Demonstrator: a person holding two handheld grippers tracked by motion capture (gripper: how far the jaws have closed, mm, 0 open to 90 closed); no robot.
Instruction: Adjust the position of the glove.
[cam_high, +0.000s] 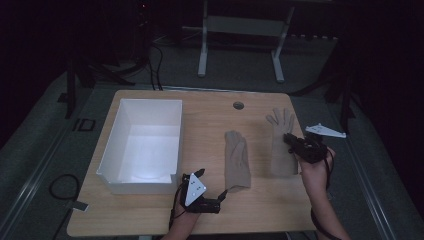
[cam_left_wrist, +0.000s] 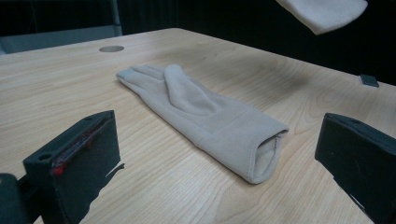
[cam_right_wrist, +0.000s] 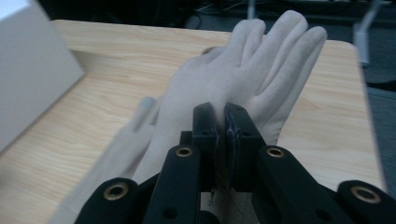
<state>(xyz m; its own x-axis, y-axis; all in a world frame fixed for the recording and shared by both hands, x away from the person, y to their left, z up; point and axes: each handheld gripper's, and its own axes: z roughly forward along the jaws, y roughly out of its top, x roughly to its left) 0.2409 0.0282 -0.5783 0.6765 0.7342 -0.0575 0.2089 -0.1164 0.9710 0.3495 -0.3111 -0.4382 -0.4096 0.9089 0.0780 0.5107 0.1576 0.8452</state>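
While clamped in right claw (cam_right_wrist: 223, 122), beige fabric glove (cam_right_wrist: 243, 70) hangs off wooden surface (cam_high: 210, 120), pinched mid-palm for lifting. Second beige glove (cam_left_wrist: 205, 116) flat on surface, framed by wide-open, empty left claw (cam_left_wrist: 215, 158), likely next. White open box (cam_high: 142, 145) beside, probable destination.

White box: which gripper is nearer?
Left. The left gripper sits just off the white box's near corner; the right gripper is across the table, shut on a glove.

Right gripper (cam_right_wrist: 219, 123) pinches one glove (cam_right_wrist: 243, 74), its fingers reaching beyond the fingertips. Other glove (cam_left_wrist: 205, 116) lies flat between and ahead of left gripper (cam_left_wrist: 215, 158) fingers. Box (cam_high: 142, 145) sits left.
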